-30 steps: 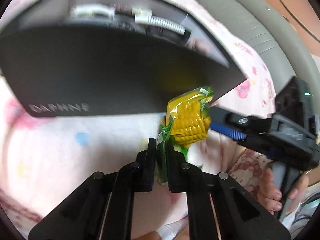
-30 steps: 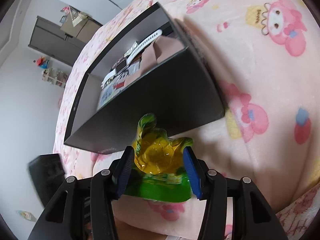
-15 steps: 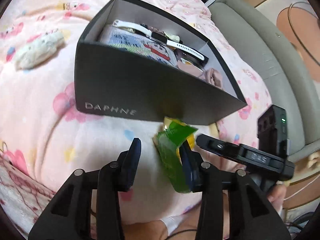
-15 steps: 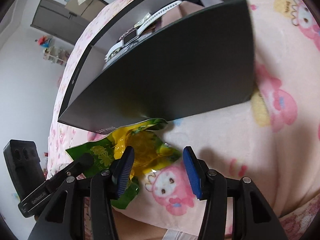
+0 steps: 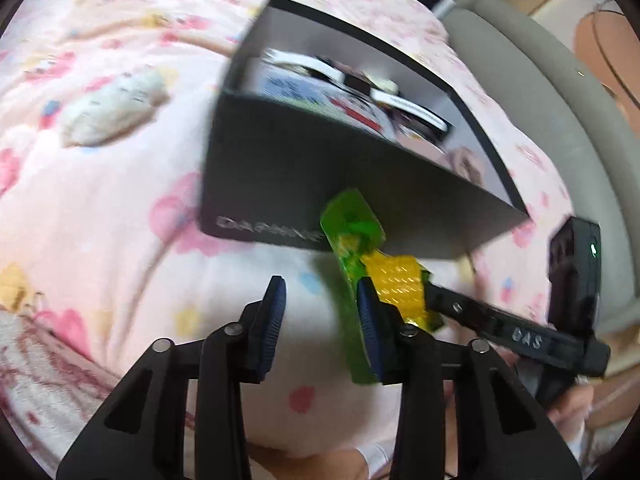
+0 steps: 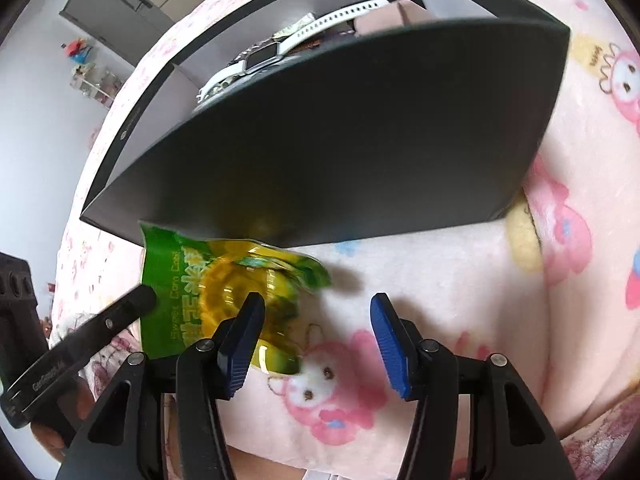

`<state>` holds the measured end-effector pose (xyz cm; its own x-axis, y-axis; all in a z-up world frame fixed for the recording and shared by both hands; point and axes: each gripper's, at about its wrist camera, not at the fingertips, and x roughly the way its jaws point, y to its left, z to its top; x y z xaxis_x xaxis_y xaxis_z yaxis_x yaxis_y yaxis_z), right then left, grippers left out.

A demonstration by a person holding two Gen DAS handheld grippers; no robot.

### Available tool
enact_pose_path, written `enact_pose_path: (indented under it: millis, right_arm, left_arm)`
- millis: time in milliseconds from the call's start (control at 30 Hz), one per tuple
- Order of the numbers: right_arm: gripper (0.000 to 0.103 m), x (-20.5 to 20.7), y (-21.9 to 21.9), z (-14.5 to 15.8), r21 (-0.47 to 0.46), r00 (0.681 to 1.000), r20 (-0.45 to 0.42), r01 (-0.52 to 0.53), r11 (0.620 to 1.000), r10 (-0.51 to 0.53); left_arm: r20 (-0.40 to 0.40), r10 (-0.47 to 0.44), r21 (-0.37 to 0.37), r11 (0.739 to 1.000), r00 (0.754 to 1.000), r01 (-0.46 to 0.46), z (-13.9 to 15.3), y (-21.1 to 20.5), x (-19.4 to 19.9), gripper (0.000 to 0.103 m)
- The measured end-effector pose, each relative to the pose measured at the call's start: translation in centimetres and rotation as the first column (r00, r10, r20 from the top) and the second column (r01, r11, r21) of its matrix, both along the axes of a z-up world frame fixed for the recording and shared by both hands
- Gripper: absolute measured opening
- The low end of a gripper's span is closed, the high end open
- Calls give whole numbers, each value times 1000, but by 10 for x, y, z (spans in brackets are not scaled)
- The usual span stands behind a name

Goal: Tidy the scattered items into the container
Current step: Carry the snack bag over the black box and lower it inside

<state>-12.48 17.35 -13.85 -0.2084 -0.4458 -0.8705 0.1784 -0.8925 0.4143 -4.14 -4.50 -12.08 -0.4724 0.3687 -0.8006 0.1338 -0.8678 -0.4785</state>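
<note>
A green and yellow sweet corn packet [image 5: 368, 264] [image 6: 224, 280] lies on the pink blanket against the front wall of the dark box [image 5: 288, 176] [image 6: 360, 140]. My left gripper [image 5: 320, 320] is open and empty; the packet lies by the outer side of its right finger. My right gripper [image 6: 316, 336] is open and empty; the packet lies by the outer side of its left finger. The box holds a white watch [image 6: 312, 36], a printed card and other small items.
A whitish plush item [image 5: 112, 108] lies on the blanket left of the box. A grey sofa edge [image 5: 560, 92] runs along the right. Cabinets [image 6: 120, 4] stand in the room beyond the bed.
Both grippers opened and let go of the corn packet, which now lies on the blanket. Both grippers pulled back and shifted sideways from it.
</note>
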Motion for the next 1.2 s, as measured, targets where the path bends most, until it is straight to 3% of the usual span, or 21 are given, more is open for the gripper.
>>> enact_pose_path:
  millis: [167,400,500,700,767,867,967,1067,1200]
  right_arm:
    - [51,-1,1,2,-40,1000,5,-14,999,14]
    - [51,-4,5,6,-166,998,47,-38,985,47]
    - [52,5,2,7,-178,996,35,-69,982,77]
    - [55,-3,-9,-18,-176,987,134,-61,982,85]
    - [55,-2,-10,-15,-178,989,112,-73,981,94]
    - [44,3,-9,-4,-207,991,61,-104,973,119]
    - [41,7,-9,7,-183,992,8,-122,975,126]
    - [39,11,-1,19,-207,992,-31,-125,970,121]
    - [38,23,6,65,-240,981,-161,-145,960,108]
  left_arm:
    - [44,-41,28,999,998,40,-20,11,-6,44]
    - [53,-2,76,997,999,-2,-22,7,-13,44]
    - [57,-4,53,999,998,1,-25,9,-13,44]
    - [81,-18,-15,1000,997,19,-30,21,-19,41]
    - [57,-29,-5,1000,998,30,-27,23,-18,30]
    - [-3,-76,32,997,997,76,-18,26,-11,13]
    - [-53,-94,-11,996,994,93,-10,27,-8,12]
    - [-94,-98,8,995,991,100,9,25,2,12]
    - [-206,-115,-10,993,972,115,56,37,-2,13]
